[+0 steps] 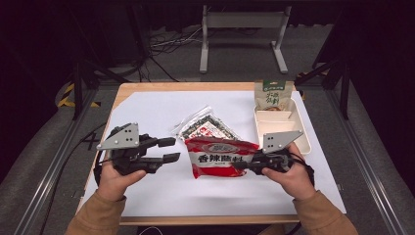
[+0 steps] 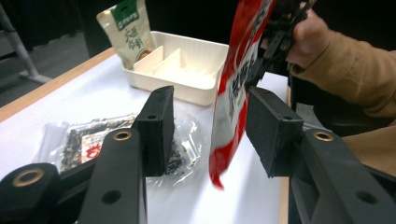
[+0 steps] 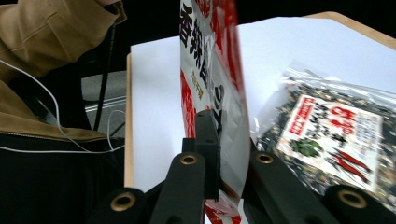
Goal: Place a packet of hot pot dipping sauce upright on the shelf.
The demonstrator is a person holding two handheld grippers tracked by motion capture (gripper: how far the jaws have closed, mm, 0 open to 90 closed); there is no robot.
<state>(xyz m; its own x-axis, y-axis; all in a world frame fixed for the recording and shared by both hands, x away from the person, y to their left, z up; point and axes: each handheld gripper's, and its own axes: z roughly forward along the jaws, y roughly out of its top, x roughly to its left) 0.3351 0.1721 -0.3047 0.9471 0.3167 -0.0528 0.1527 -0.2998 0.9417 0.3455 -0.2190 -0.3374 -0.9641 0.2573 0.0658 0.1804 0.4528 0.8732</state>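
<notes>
Fingers, right gripper (image 1: 243, 165): clenched on the right edge of the red snack bag (image 1: 221, 157), holding it off the desk (image 1: 147, 105).
Fingers, left gripper (image 1: 171, 149): released, jaws spread; bag's lower left edge hangs in the gap in the left gripper view, pads not pressing it.
Desk: white sheet on it, bag lifted over the near middle.
Tray (image 1: 302, 128): white, far right, well apart from the bag; nearer the right hand.
Red snack bag: long axis left-right in the high view.
Green pouch (image 1: 274, 95): upright at the tray's far end.
Seaweed packet (image 1: 208, 128): flat on the desk, just behind the bag.
</notes>
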